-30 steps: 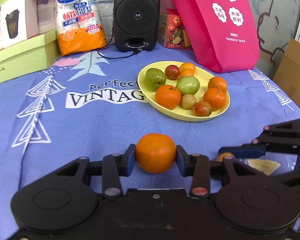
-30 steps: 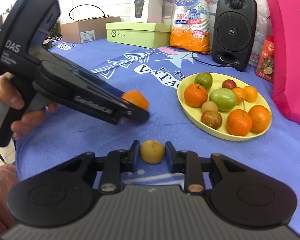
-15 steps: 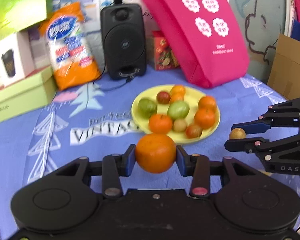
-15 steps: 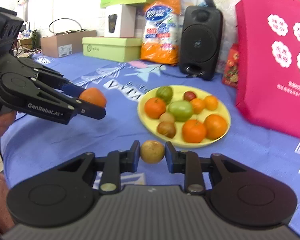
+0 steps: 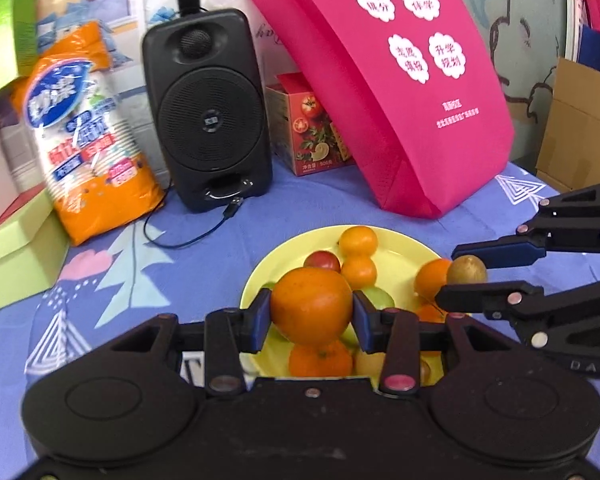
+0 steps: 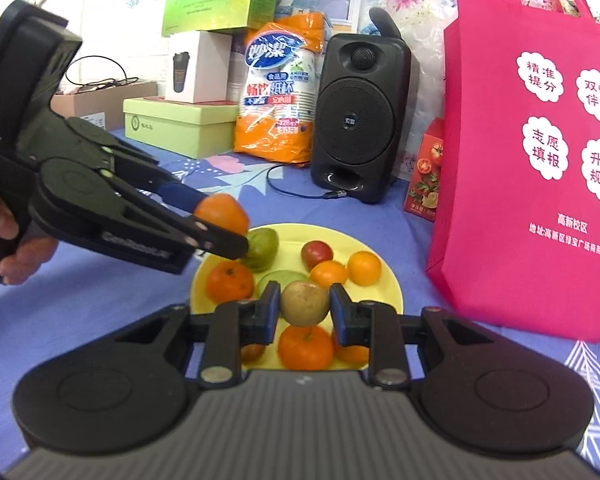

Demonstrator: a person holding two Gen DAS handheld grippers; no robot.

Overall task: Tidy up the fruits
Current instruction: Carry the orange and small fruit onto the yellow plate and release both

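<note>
Near done: left gripper (image 5: 311, 311) clamped on orange (image 5: 311, 304), right gripper (image 6: 304, 307) on brown fruit (image 6: 304, 303), both over the loaded yellow plate (image 6: 388, 276), lower centre; release remains.

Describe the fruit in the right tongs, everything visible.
The brown fruit is small, round and dull tan-green with a matte, faintly speckled skin. It is pinched at its sides between the blue pads of the right tongs, lifted over the yellow plate and clear of the fruit lying there. Nothing else touches it.

"das" on left hand-held gripper (image 6: 220, 236)
</note>
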